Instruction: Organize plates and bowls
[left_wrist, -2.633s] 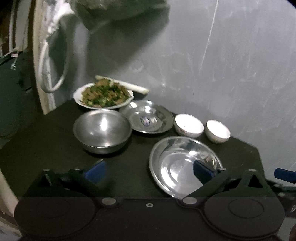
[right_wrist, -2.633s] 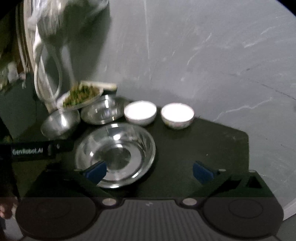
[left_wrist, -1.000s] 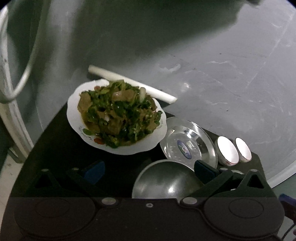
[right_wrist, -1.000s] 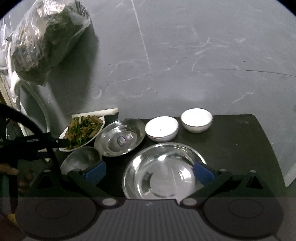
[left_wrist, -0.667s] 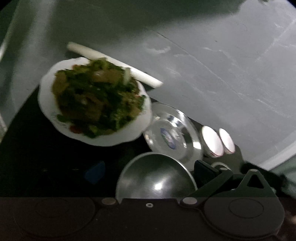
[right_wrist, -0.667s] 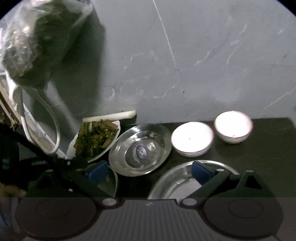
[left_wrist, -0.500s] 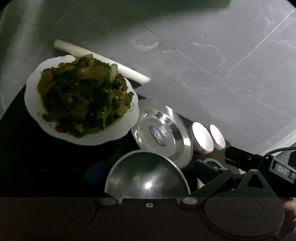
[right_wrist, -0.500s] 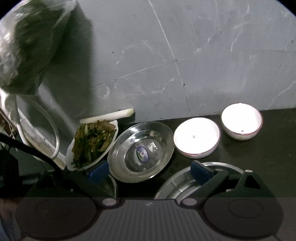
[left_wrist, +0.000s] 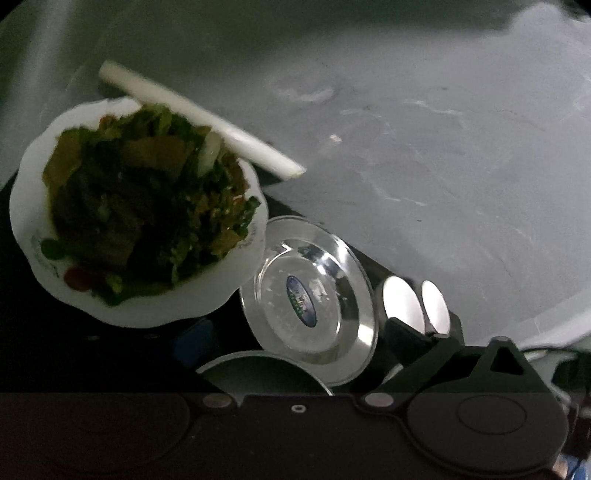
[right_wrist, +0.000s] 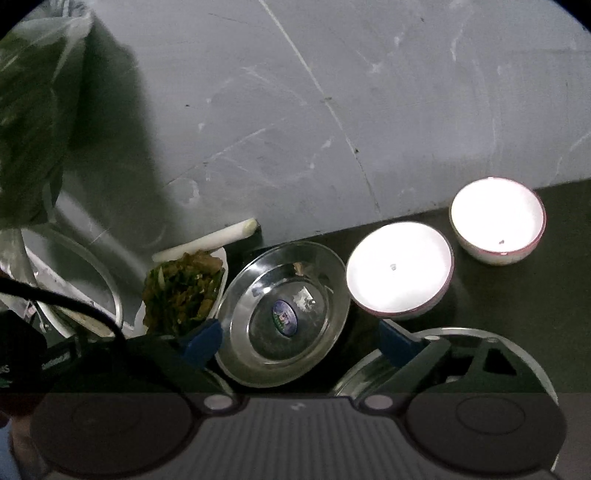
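A white plate of green stir-fry (left_wrist: 140, 236) (right_wrist: 184, 291) sits at the table's back left. Beside it lies a small steel plate with a blue sticker (left_wrist: 308, 295) (right_wrist: 282, 312). Two white bowls (right_wrist: 399, 269) (right_wrist: 496, 219) stand to its right, seen edge-on in the left wrist view (left_wrist: 400, 302). A steel bowl's rim (left_wrist: 258, 373) shows under my open left gripper (left_wrist: 295, 339). My open right gripper (right_wrist: 301, 341) hovers over the small steel plate. A large steel plate's rim (right_wrist: 436, 334) lies under its right finger.
A grey wall (right_wrist: 332, 110) rises just behind the black table (right_wrist: 517, 295). A white leek stalk (left_wrist: 199, 118) lies against it behind the food plate. A plastic bag of greens (right_wrist: 33, 110) hangs at the left, above a round rack (right_wrist: 85, 280).
Both grippers have moved forward and lower toward the back-left dishes. The food plate and the small steel plate now fill more of both views; the large plate has slid under the right gripper.
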